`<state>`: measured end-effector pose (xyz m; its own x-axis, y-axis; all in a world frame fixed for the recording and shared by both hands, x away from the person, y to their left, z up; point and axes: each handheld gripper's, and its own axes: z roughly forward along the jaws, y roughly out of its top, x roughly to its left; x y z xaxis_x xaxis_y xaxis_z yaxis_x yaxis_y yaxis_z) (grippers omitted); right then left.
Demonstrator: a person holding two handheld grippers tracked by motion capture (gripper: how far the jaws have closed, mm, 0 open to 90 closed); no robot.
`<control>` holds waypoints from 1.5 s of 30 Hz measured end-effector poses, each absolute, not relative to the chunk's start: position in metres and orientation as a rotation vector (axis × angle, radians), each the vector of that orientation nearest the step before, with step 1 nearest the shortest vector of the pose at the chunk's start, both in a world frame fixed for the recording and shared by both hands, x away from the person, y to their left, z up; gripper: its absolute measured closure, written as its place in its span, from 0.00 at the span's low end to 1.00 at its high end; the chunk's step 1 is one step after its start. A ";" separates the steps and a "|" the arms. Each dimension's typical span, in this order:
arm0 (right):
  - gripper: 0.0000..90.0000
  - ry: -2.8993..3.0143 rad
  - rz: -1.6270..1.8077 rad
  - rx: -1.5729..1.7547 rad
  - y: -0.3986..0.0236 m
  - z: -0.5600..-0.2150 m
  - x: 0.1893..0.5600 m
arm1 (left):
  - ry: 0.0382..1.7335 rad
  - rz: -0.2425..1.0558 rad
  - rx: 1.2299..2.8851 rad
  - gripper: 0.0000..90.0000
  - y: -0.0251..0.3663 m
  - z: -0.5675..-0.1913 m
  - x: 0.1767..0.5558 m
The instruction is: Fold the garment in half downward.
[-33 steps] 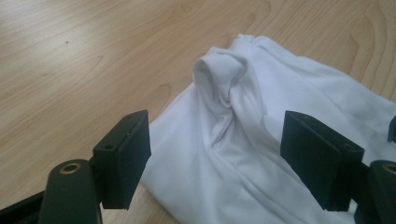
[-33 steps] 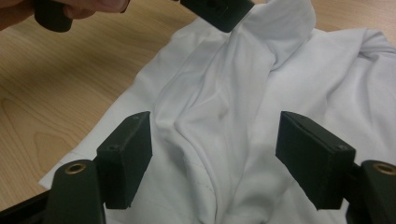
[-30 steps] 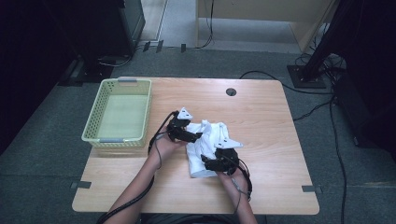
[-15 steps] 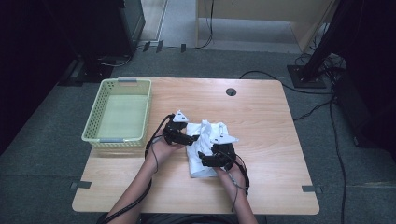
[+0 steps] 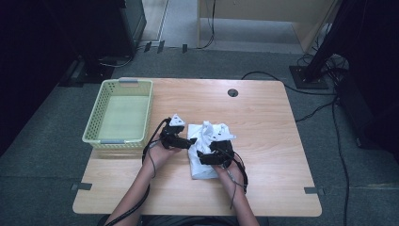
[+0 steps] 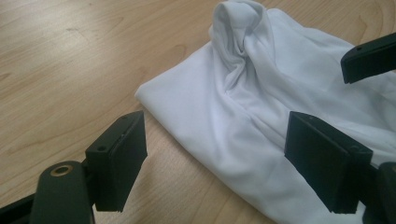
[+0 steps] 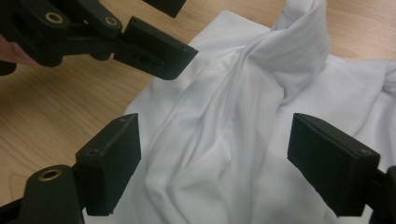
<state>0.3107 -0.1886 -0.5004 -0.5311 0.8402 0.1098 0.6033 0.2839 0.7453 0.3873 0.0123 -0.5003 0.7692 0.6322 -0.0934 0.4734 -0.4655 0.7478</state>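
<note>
We hold the left gripper (image 5: 190, 141) and right gripper (image 5: 201, 157), jaws spread, right just widened, over the half-folded white garment (image 5: 207, 150) mid-bench; basket (image 5: 99, 127) remains empty.

white cloth (image 5: 207, 150): near part hidden under the right gripper (image 5: 203, 157) in the high view; cut off by the right and bottom edges in both gripper views
person's forearms (image 5: 136, 188): cut off at the bottom edge
worktop (image 5: 263, 122): near edge partly cut off
</note>
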 end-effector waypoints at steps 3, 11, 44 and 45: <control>0.20 2.256 1.088 1.310 -0.186 -0.501 0.314 | 0.820 0.260 2.153 0.24 0.013 -0.503 0.386; 0.19 2.261 1.061 1.310 -0.179 -0.506 0.321 | 0.808 0.299 2.175 0.24 0.017 -0.508 0.387; 0.20 2.184 0.913 1.430 -0.220 -0.513 0.320 | 0.794 0.364 2.182 0.23 0.016 -0.522 0.390; 0.20 2.178 0.918 1.437 -0.222 -0.513 0.319 | 0.795 0.363 2.181 0.23 0.016 -0.522 0.391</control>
